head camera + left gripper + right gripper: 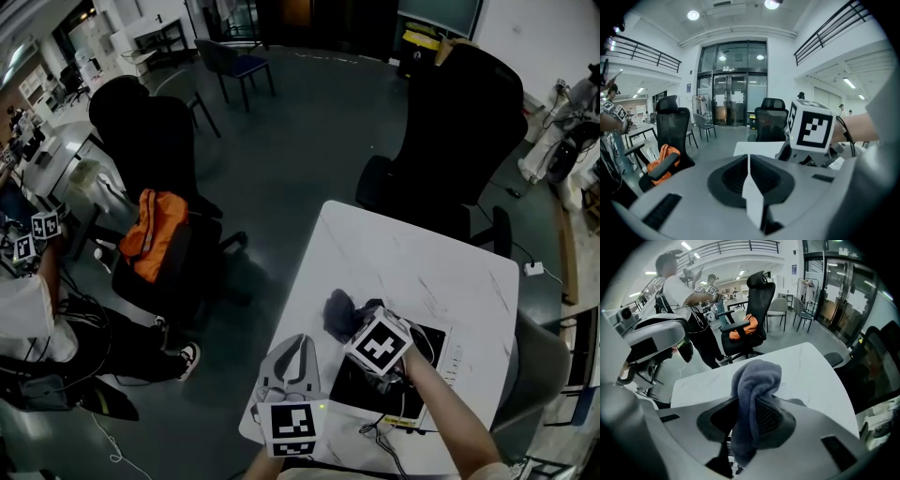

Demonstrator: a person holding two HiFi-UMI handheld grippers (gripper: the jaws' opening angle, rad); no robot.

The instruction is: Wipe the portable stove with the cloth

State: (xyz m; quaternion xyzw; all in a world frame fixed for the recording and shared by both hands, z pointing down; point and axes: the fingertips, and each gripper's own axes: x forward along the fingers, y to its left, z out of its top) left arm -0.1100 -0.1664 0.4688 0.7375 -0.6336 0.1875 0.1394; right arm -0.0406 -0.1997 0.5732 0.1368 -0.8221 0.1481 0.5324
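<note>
Right tool (359, 326) grips the cloth (337, 314) above the counter (412, 253), just beside the black stove (370, 389); the left tool (298, 349) hovers near. Left gripper view: jaws pressed together, nothing between. Right gripper view: jaws clenched on the drooping cloth.
</note>
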